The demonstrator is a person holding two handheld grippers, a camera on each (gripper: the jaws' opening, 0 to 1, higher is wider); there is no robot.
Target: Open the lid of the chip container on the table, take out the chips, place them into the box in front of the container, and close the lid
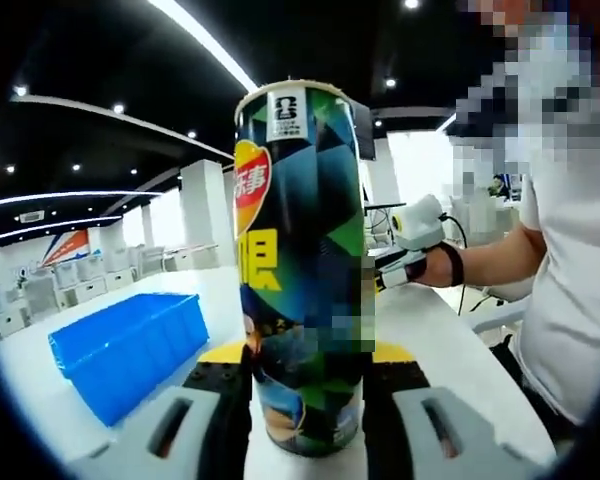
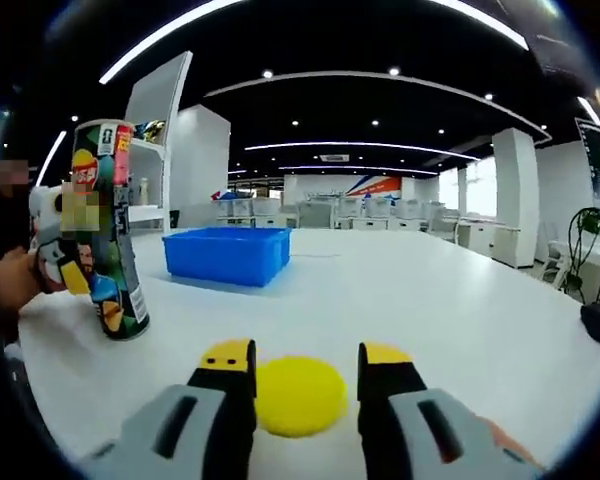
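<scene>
L gripper (image 1: 305, 400) fingers (image 1: 220, 385) are closed in on the chip container (image 1: 300, 270), one pad each side of its lower body, both touching it; can stands upright on the white table (image 1: 450, 340), top uncovered w/ pale rim showing. In the right gripper view the same can (image 2: 110, 230) stands upright at far left, w/ the L gripper (image 2: 55, 250) and a hand behind it, partly hidden by the can. R gripper (image 2: 305, 390) fingers (image 2: 230, 385) are spread apart, nothing clamped; the yellow lid (image 2: 300, 395) lies flat on the table (image 2: 460, 310) between them, close to both pads, but can't tell if either pad touches it. Blue box (image 2: 228, 252) sits further back on the table, right of the can and well apart from lid; open top, contents not visible from this angle. In the left gripper view the blue box (image 1: 130, 345) is left of the can, near it but not touching. R gripper (image 1: 415, 235) also shows there, right of the can, held in a hand w/ a dark wrist strap; the person's white shirt (image 1: 570, 280) is at the right edge. Background: big open room, white pillars, ceiling strip lights, rows of desks.
</scene>
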